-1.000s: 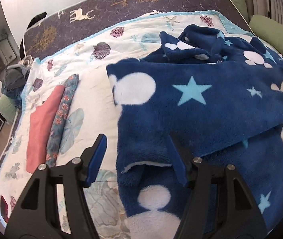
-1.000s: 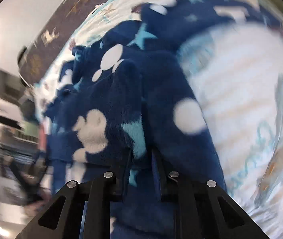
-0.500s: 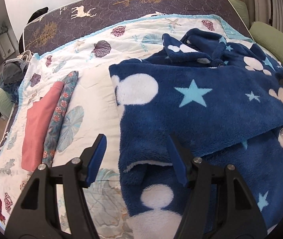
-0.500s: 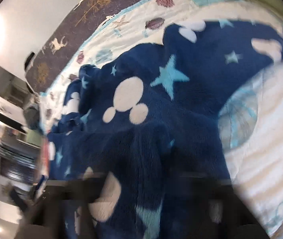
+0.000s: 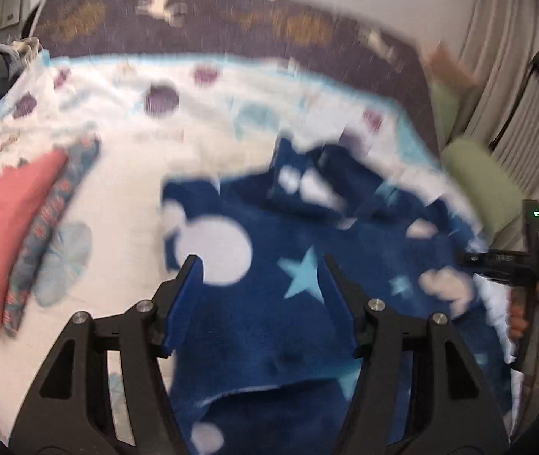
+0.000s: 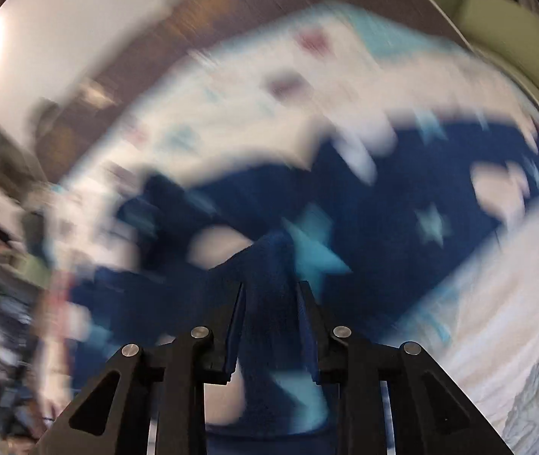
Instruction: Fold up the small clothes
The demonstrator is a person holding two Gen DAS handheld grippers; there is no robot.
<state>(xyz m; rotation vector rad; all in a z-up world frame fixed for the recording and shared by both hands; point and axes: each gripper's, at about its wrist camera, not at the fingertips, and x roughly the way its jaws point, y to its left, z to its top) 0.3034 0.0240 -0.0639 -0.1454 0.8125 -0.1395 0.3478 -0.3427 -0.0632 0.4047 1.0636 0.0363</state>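
Note:
A navy fleece garment [image 5: 307, 265] with white spots and light blue stars lies partly folded on the shell-print quilt [image 5: 125, 197]. My left gripper [image 5: 263, 269] is open and empty, hovering above the garment's left part. My right gripper [image 6: 271, 292] is shut on a fold of the navy fleece garment [image 6: 383, 235], which rises between its fingers. The right gripper's body also shows at the right edge of the left wrist view [image 5: 512, 261], held in a hand. Both views are motion-blurred.
A folded coral cloth [image 5: 7, 223] and a folded floral cloth [image 5: 47, 227] lie side by side at the quilt's left. Green cushions [image 5: 485, 182] and a curtain stand at the right. A dark patterned mattress edge [image 5: 231, 30] runs along the back.
My left gripper has lifted and swung to look further up the bed. My right gripper, still holding the fleece fold, has moved out to the garment's right side.

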